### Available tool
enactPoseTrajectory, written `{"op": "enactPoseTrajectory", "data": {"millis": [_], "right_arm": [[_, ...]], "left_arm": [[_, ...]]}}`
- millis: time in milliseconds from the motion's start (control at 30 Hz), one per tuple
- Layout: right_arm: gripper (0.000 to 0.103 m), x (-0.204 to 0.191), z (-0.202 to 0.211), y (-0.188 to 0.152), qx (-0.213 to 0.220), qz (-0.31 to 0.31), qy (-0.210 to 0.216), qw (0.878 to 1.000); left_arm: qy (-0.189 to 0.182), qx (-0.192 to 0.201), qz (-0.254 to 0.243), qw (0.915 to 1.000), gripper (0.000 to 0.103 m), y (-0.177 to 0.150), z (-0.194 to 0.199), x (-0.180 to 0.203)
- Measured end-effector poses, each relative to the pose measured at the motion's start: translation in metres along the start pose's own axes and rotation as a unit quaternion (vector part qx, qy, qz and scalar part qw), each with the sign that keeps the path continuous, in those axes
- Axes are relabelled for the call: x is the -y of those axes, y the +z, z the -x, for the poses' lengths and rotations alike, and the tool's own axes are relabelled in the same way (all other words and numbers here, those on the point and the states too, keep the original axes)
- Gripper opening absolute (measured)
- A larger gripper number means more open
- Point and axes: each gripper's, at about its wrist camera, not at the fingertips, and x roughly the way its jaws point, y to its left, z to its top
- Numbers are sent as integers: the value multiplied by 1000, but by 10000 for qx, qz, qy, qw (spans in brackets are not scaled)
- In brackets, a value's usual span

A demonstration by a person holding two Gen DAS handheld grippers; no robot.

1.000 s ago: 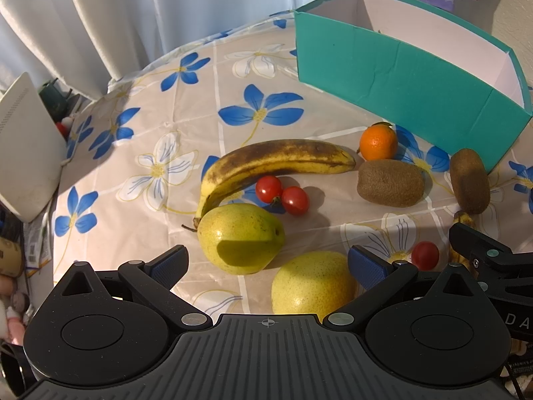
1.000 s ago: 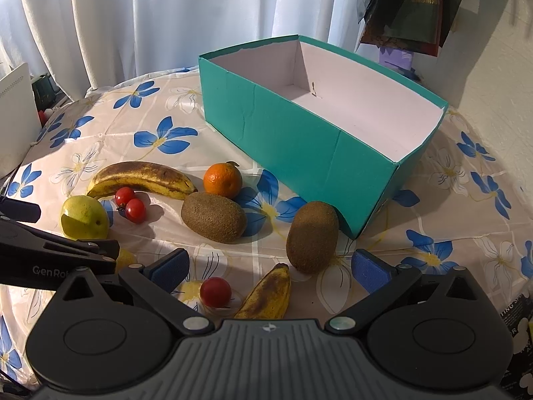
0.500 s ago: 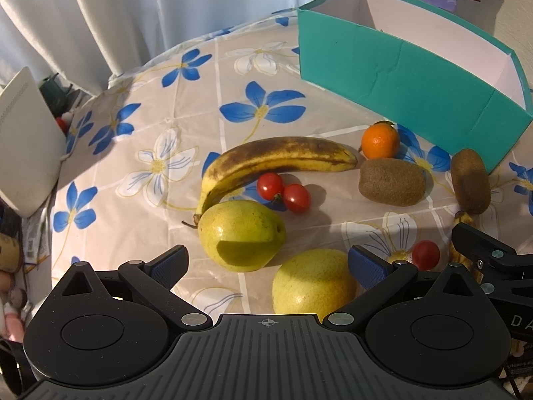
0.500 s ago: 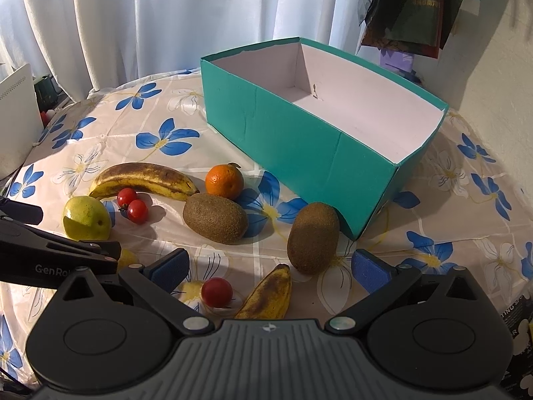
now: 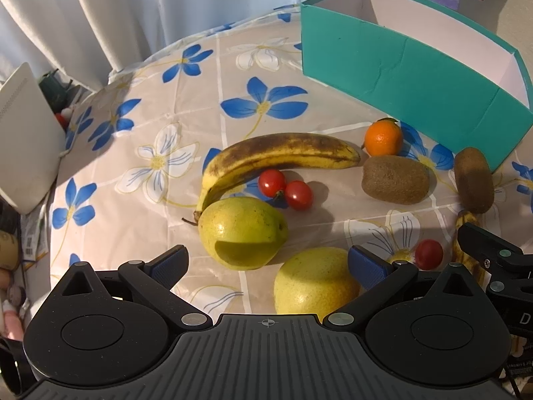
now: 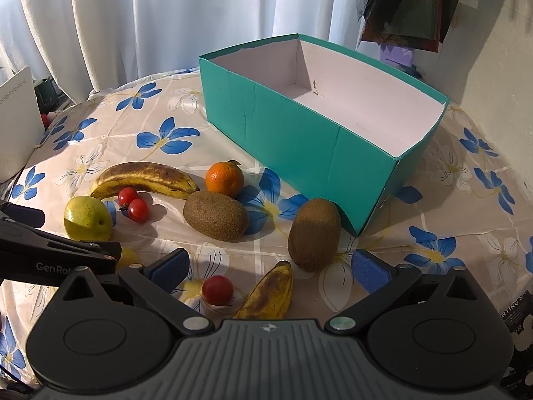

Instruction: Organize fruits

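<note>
floral tablecloth (image 6: 443, 206) over table | white curtain (image 6: 150, 16) behind | white panel (image 5: 23, 133) leaning at left | dark clothes (image 6: 416, 0) hanging upper right

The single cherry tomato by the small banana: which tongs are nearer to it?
Right. The right tongs are open just above the single cherry tomato; the left tongs hang over the pears, tomato off to their right.

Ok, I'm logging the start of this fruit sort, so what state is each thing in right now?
teal box: open-topped, nothing inside.
left gripper: open, holding nothing.
right gripper: open, holding nothing.
long banana: on the cloth, heavily browned.
short banana: on the cloth, browned.
orange: on the cloth, outside the box.
two kiwis: on the cloth, outside the box.
green pear: on its side.
</note>
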Motion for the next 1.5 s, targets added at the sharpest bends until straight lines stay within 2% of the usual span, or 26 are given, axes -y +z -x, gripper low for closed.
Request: {"op": "enactPoseTrajectory", "data": {"millis": [567,633,767,867,1033,1233,1500], "right_arm": [[103,9,-6,-1,-59,-185,33,9998],[103,10,-6,-1,-64,-205,39,9998],[103,14,-7,-3,-65,-270,58,9996],[103,18,-8,-4,-87,-355,66,9993],[103,23,-11,-6,-131,-439,114,9989],[103,29,-18,-9,-260,-552,200,9979],[103,34,-24,-7,-339,-562,256,9975]], "left_arm": [[-123,-5,27,9999,103,0,-2,-6],[-339,139,18,9993,103,-2,4,-9],[-1114,570,52,9921,103,-7,19,-17],[-1392,552,-29,9887,103,-9,21,-14],[-1892,223,-113,9816,103,-16,13,-11],[-1939,118,-45,9809,103,-21,6,-8],[-1807,-64,-24,9835,103,-16,-9,-2]]}}
